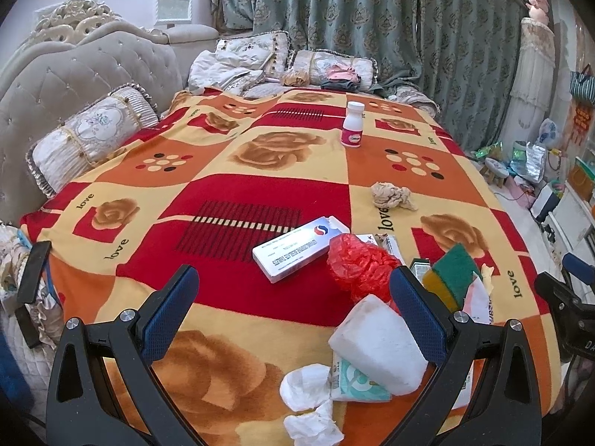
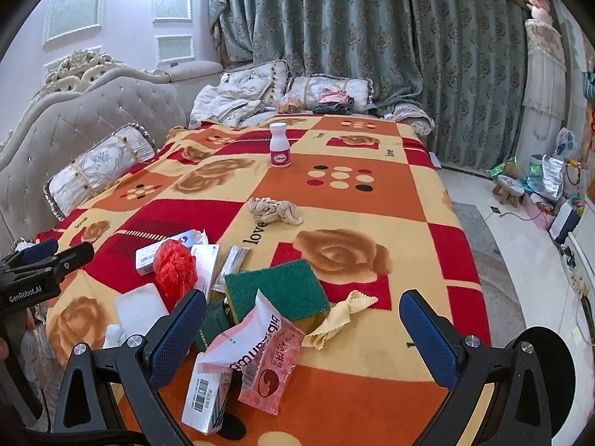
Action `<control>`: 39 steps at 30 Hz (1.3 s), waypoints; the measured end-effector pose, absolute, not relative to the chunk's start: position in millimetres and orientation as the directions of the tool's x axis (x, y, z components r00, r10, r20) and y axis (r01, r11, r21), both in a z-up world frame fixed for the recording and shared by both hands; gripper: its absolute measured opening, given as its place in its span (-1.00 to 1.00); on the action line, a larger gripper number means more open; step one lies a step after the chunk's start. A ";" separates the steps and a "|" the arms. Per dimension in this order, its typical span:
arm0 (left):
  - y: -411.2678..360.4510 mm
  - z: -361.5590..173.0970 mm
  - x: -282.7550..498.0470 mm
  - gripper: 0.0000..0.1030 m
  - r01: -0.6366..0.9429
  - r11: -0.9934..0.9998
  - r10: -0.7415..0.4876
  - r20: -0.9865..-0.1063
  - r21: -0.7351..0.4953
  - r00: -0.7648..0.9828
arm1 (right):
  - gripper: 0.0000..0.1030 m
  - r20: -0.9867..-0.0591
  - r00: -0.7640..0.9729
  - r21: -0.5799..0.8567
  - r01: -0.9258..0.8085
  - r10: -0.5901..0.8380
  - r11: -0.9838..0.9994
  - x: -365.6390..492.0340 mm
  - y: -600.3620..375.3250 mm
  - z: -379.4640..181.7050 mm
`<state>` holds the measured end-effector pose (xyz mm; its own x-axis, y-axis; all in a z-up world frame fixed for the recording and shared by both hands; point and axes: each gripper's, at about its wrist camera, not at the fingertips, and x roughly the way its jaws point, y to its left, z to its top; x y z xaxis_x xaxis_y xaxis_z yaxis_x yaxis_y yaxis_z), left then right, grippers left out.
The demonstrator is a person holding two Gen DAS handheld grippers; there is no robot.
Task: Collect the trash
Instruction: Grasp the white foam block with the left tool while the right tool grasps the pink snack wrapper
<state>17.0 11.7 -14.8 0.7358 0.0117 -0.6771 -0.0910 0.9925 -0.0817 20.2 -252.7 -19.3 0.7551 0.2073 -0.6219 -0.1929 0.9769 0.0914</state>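
Trash lies on a red, orange and yellow blanket (image 1: 230,193) on a bed. My left gripper (image 1: 293,301) is open above the blanket, with a white medicine box (image 1: 297,249), a red crumpled plastic bag (image 1: 360,265), a white sponge block (image 1: 379,342) and crumpled white tissues (image 1: 308,401) near it. My right gripper (image 2: 303,329) is open over a pink snack wrapper (image 2: 267,353), a green and yellow scouring sponge (image 2: 282,290) and a yellow cloth scrap (image 2: 338,319). A white pill bottle (image 2: 279,145) stands farther back. A beige crumpled rag (image 2: 273,210) lies mid-bed.
A grey tufted headboard (image 1: 74,81) and striped bolster pillow (image 1: 93,137) line the left. More pillows and clothes (image 2: 323,98) sit at the back under green curtains. The bed's right edge drops to a tiled floor (image 2: 520,260) with a small stool (image 2: 507,187) and bags.
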 end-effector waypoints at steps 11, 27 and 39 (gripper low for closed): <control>29.1 -22.3 20.4 0.98 -0.089 0.991 -0.008 -0.708 -0.099 0.706 | 1.00 -0.657 0.723 0.089 -0.208 0.214 0.974 19.7 -259.7 -36.2; 25.4 -36.7 12.6 0.98 0.077 0.983 -0.179 -0.769 -0.167 0.614 | 0.89 -0.715 0.595 0.240 -0.285 0.368 0.928 30.8 -269.6 -68.3; -11.5 -72.0 51.9 0.43 0.159 0.973 -0.224 -0.841 -0.167 0.493 | 0.72 -0.702 0.499 0.419 -0.289 0.509 0.861 51.2 -252.7 -97.9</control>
<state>51.9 -11.5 -72.0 0.4925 -0.2244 -0.8409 0.1587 0.9731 -0.1668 51.2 -252.7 -97.9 0.4986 0.5086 -0.7019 -0.2889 0.8610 0.4186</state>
